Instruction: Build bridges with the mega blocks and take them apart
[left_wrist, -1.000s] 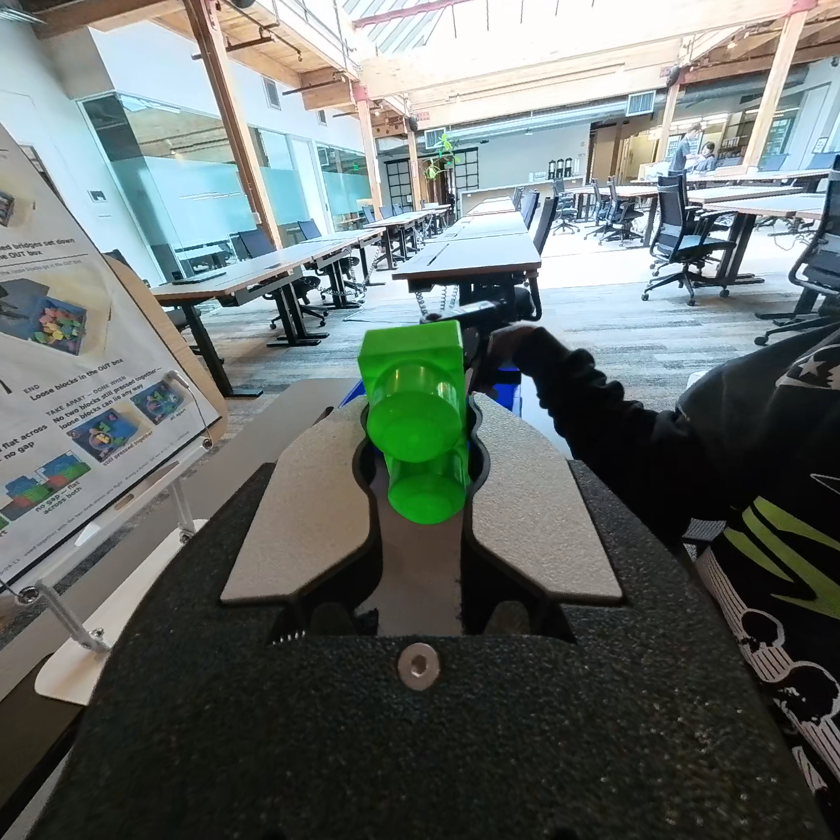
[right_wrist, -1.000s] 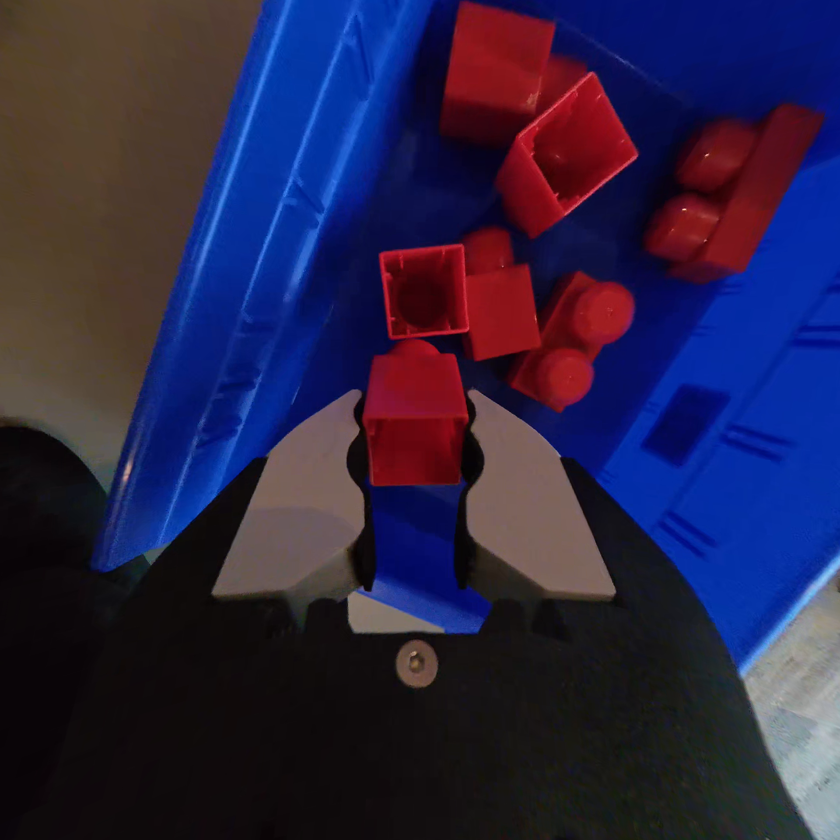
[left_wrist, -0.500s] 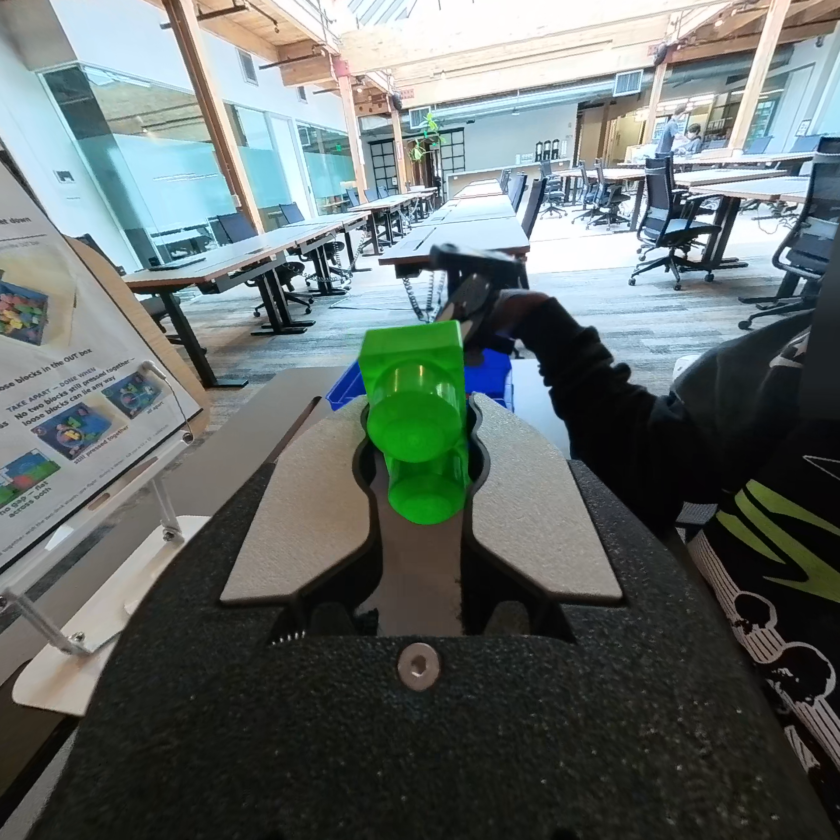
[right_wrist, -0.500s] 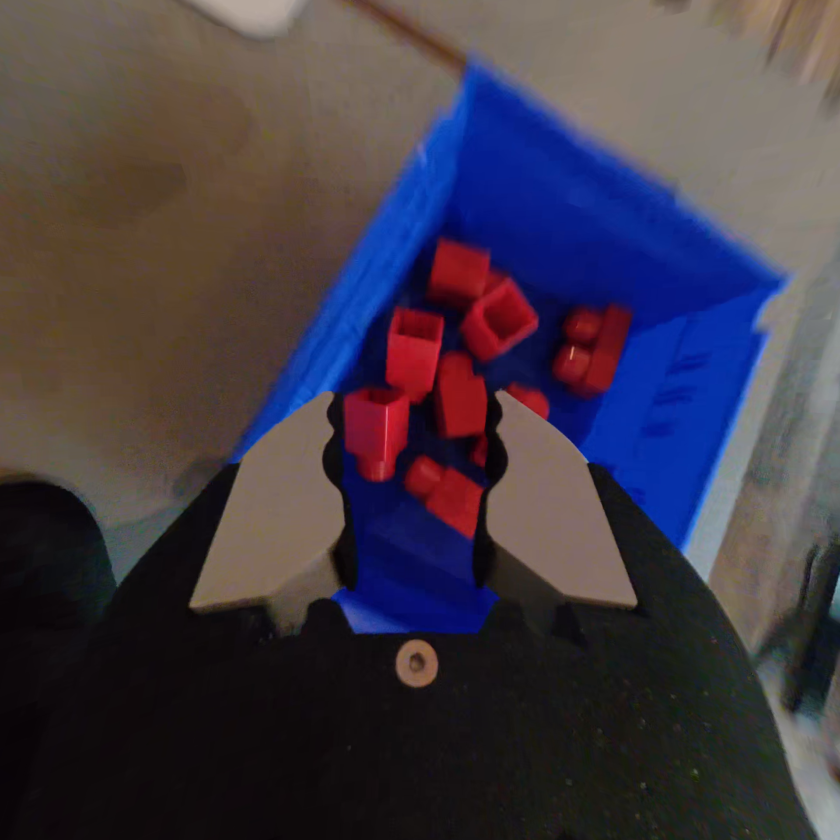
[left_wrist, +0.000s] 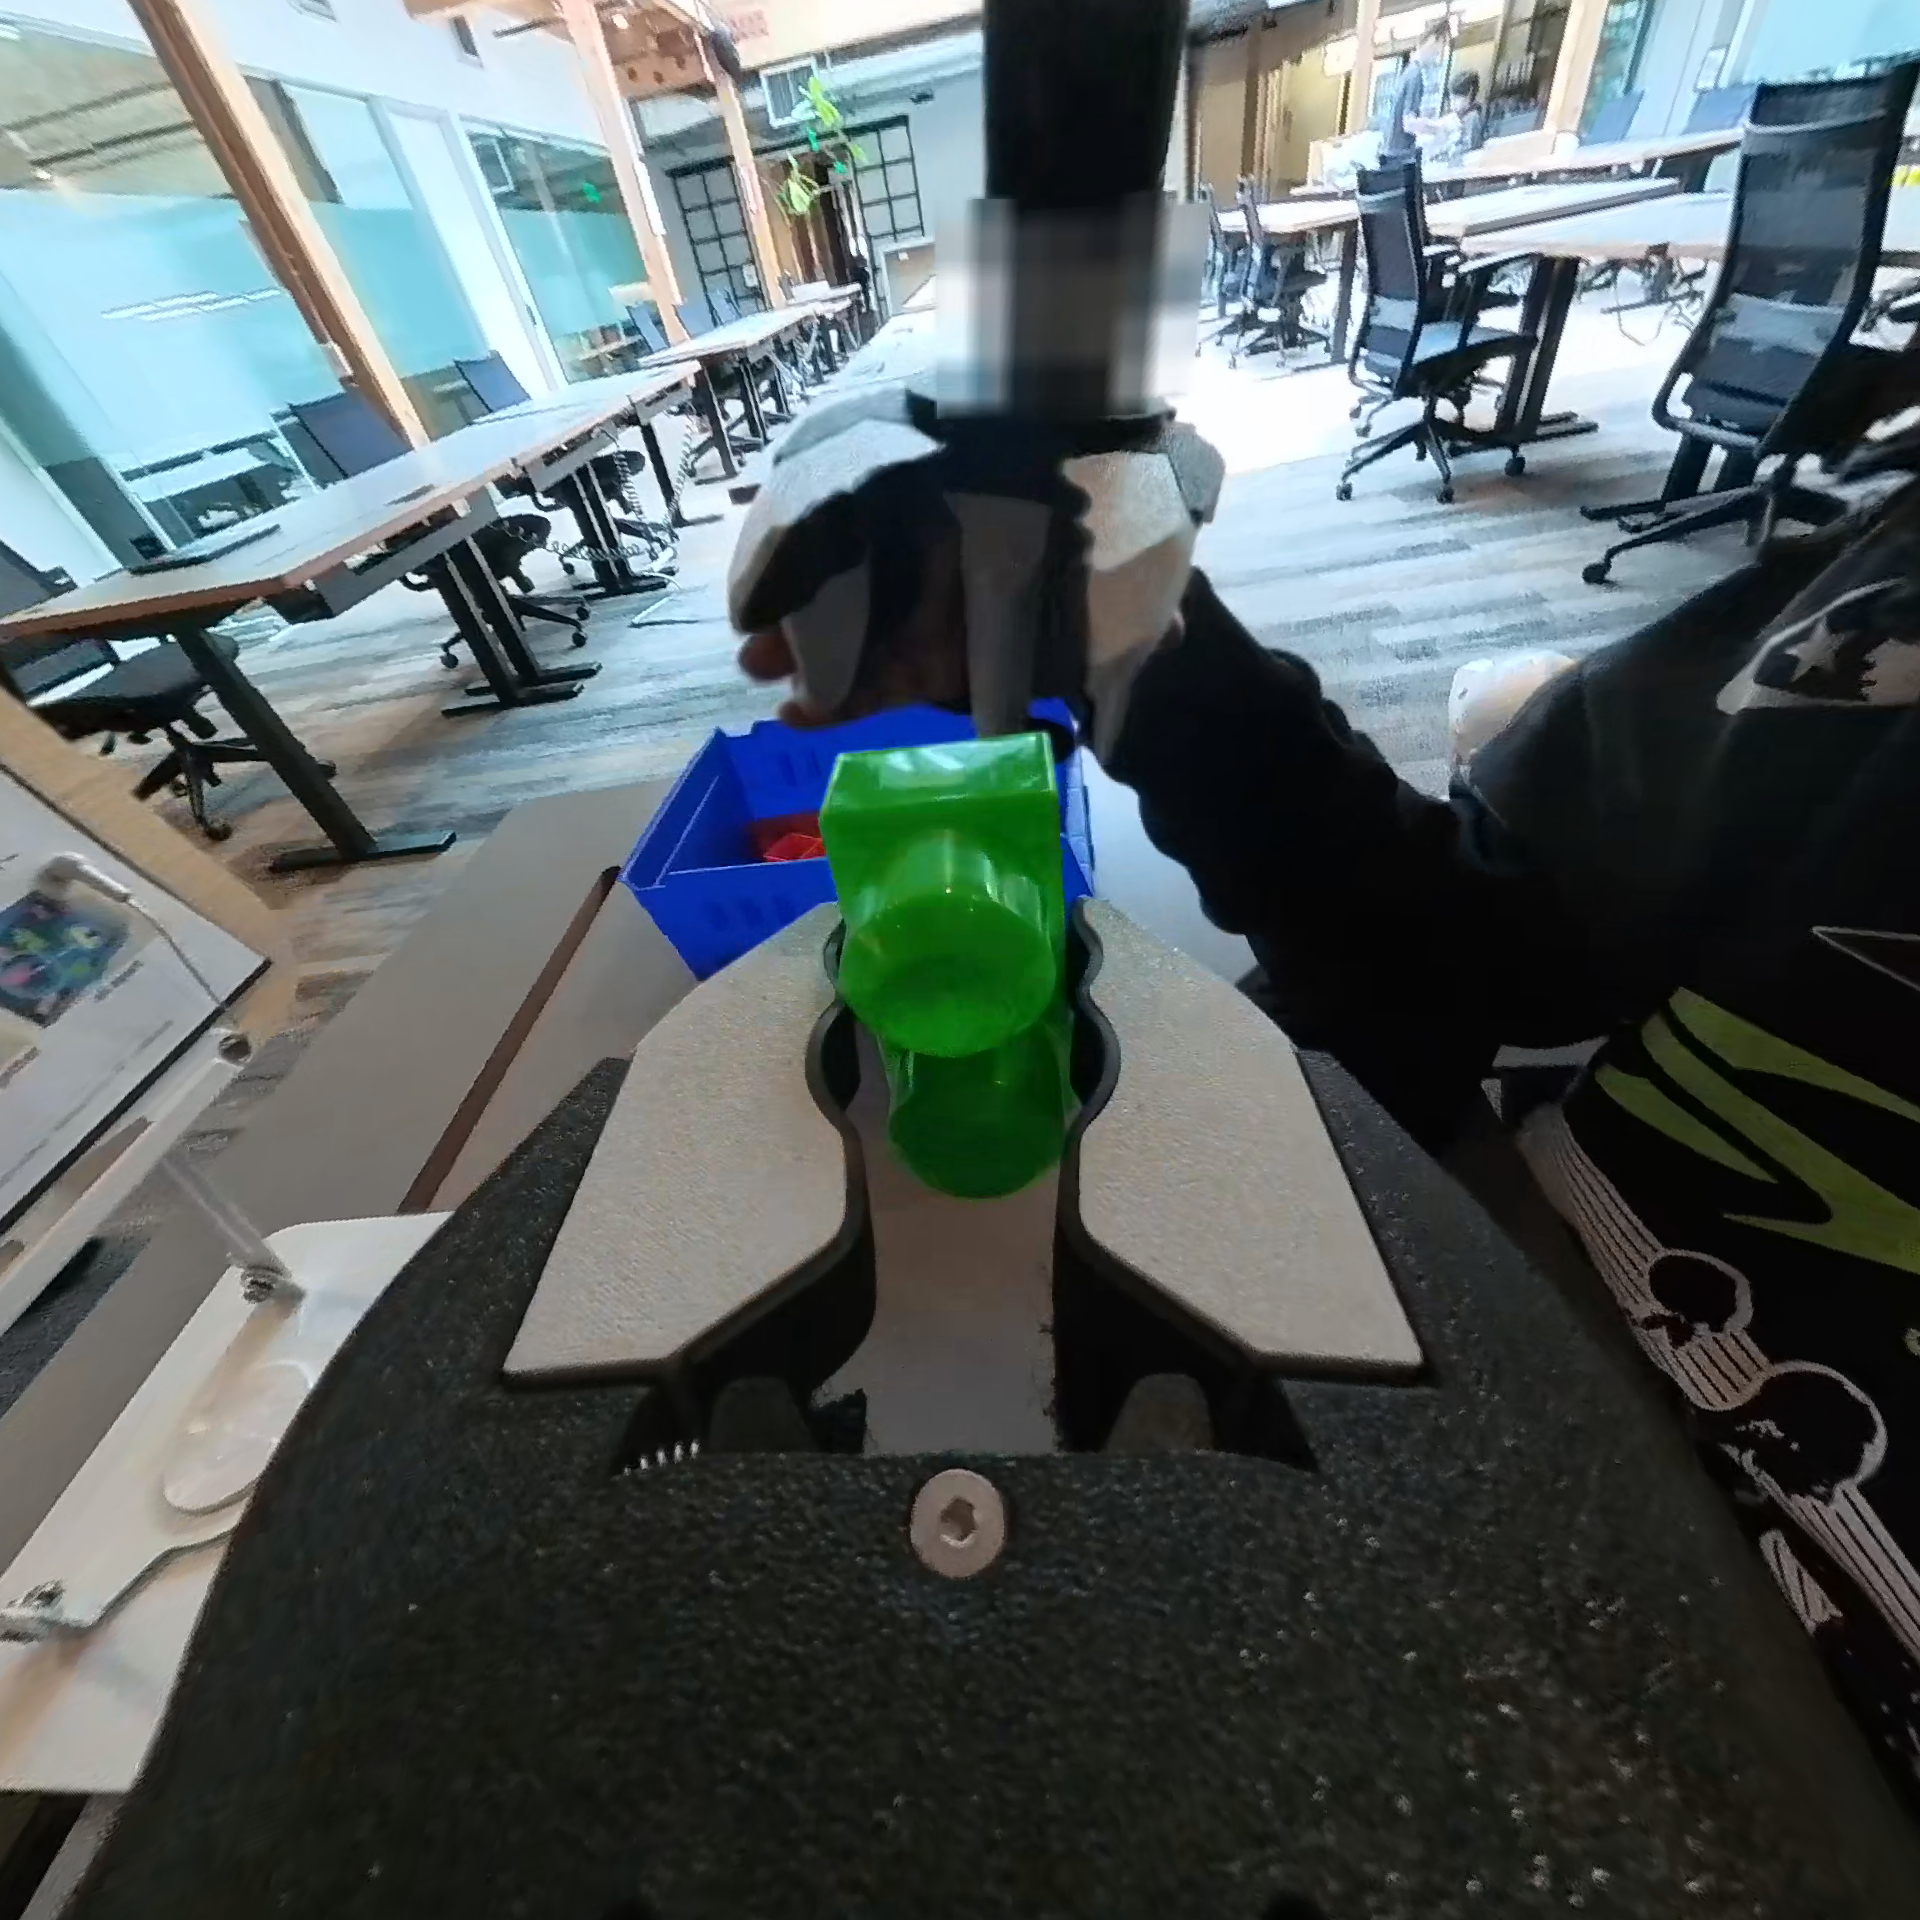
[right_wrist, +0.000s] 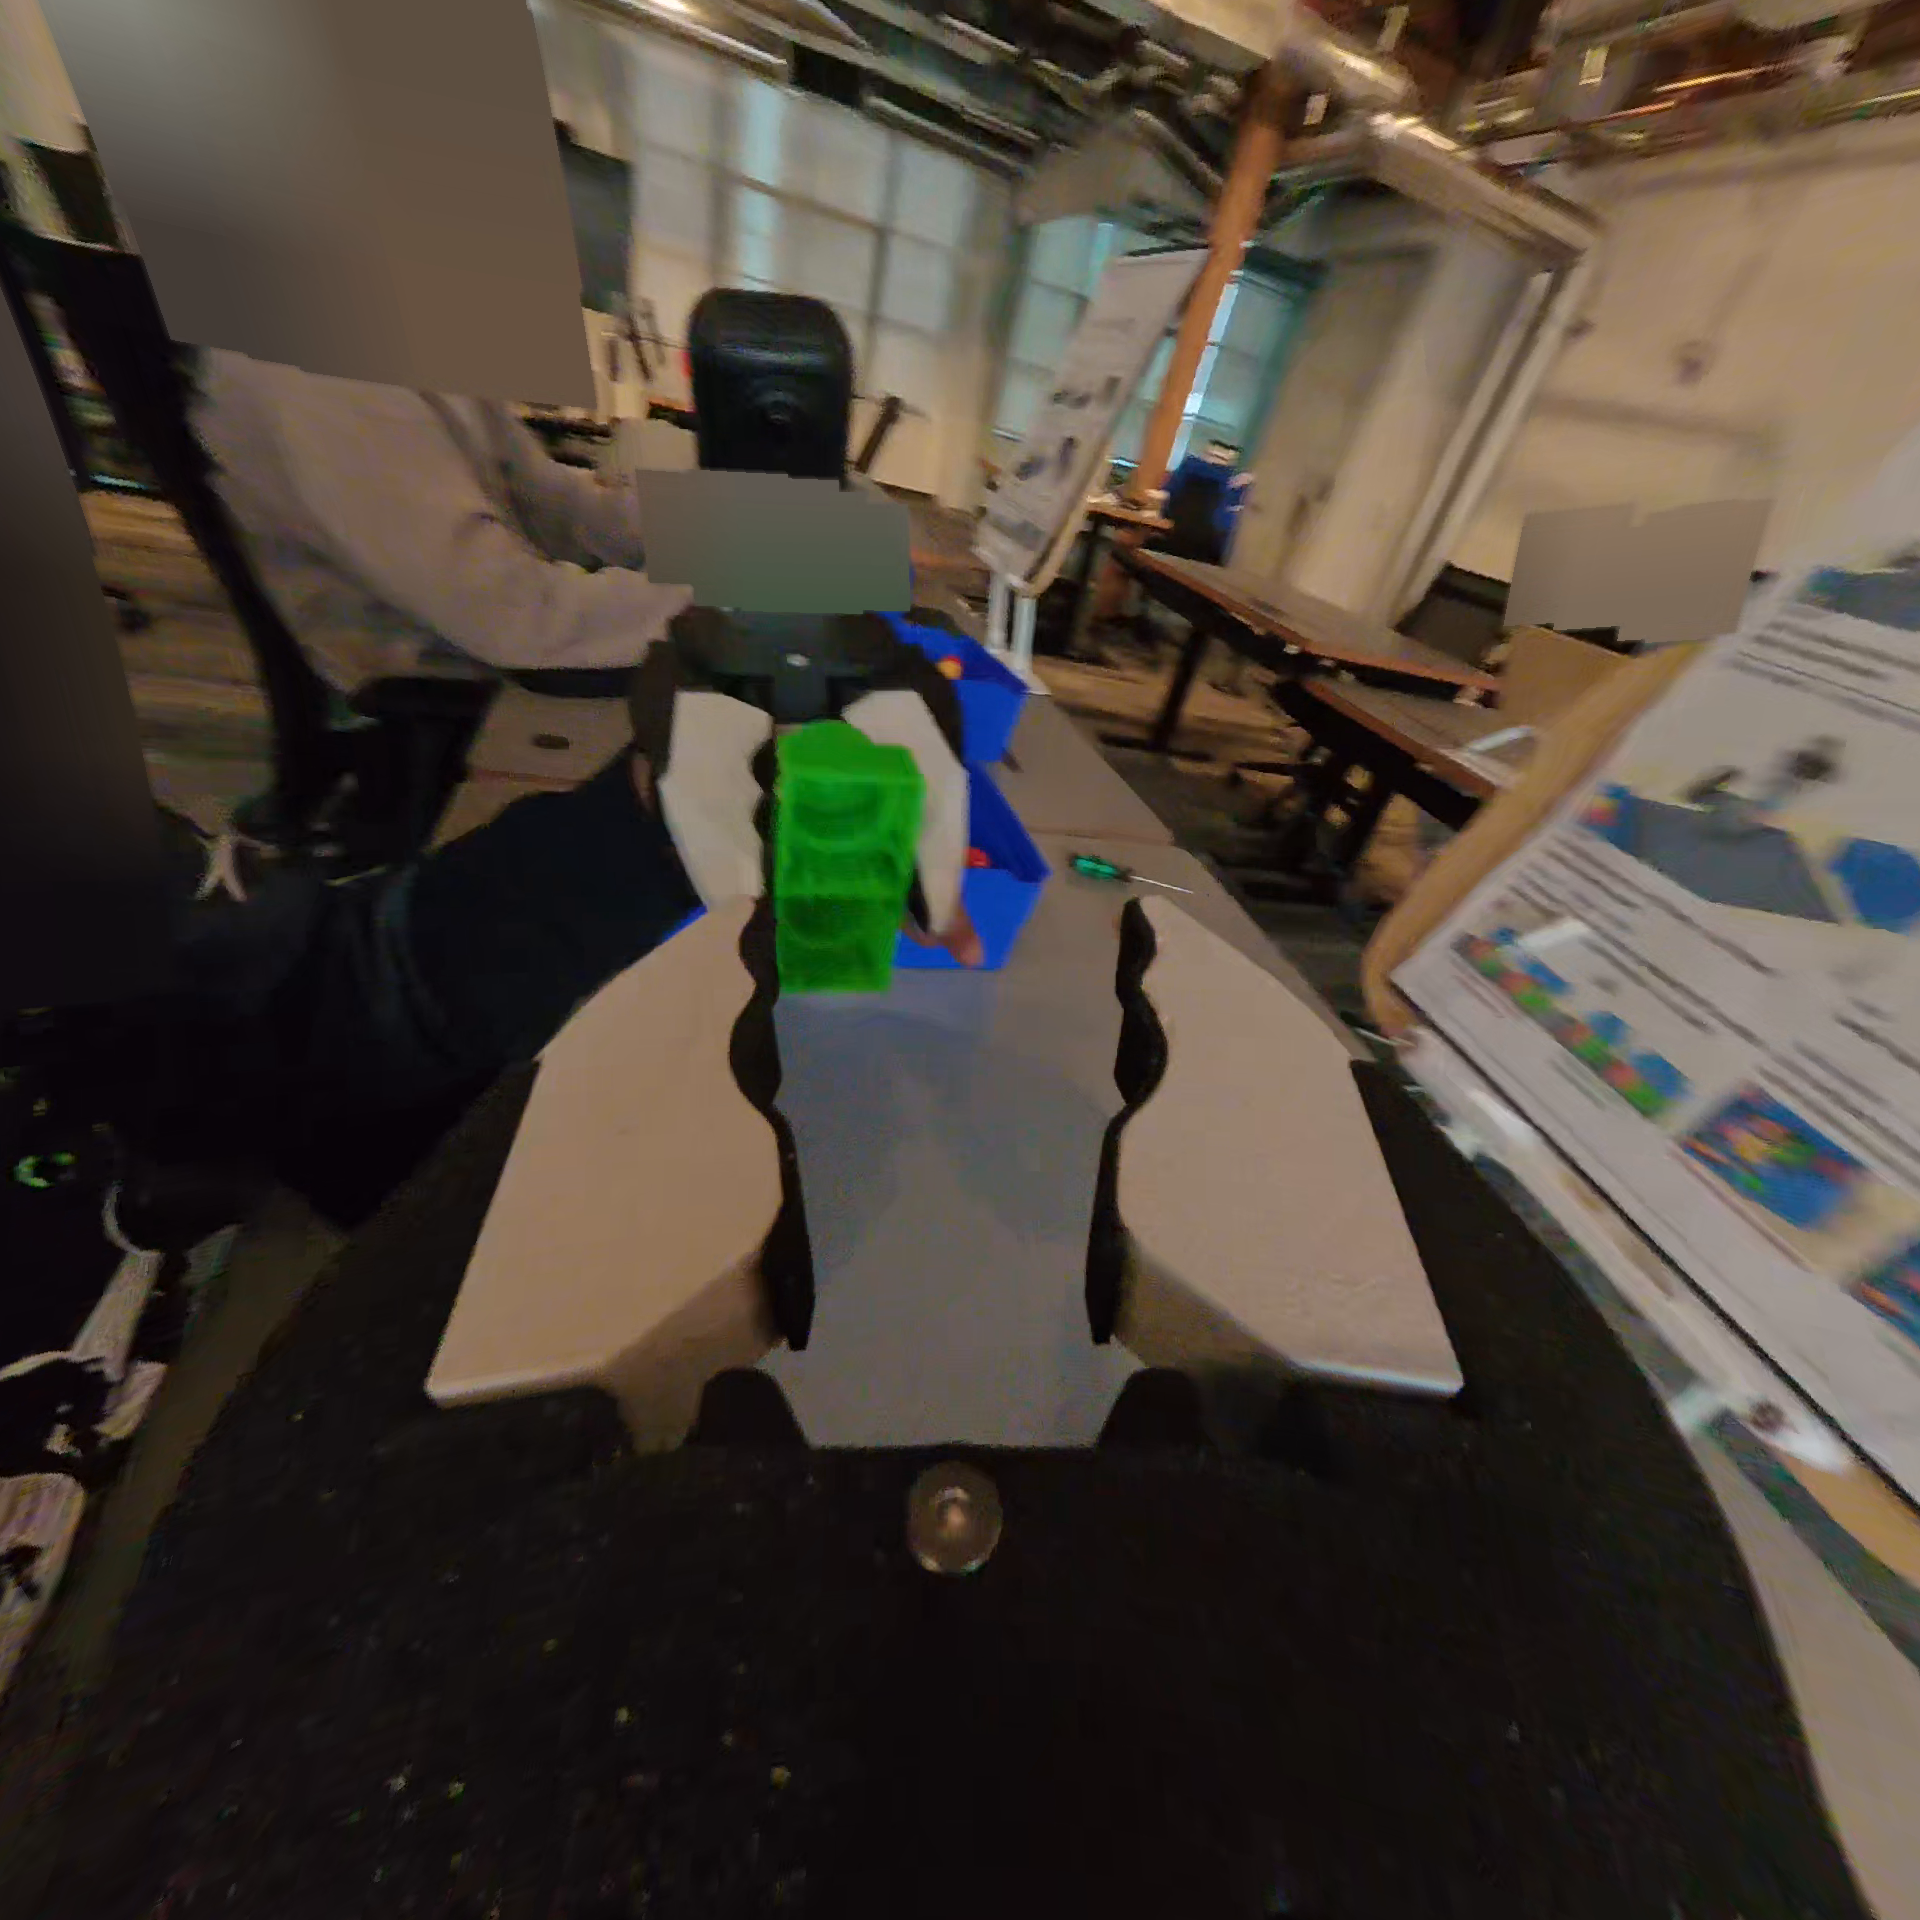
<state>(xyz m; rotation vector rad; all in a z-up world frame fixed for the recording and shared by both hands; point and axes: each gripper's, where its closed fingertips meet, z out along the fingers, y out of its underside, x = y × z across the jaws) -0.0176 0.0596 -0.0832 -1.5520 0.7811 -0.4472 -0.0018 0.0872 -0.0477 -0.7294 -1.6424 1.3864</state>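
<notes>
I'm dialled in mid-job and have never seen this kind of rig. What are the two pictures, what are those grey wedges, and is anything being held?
There is no robot arm. A person holds a two-finger gripper in each hand, and each gripper carries a camera that looks out along its own grey fingers.

The left wrist view shows the left gripper shut on a green block. Past it a blue bin with red blocks inside sits on the grey table, and the other gripper hangs above the bin.

The right wrist view shows the right gripper, open and empty. Facing it farther off is the left gripper with the green block. A sheet of printed instructions stands at the table's edge.
</notes>
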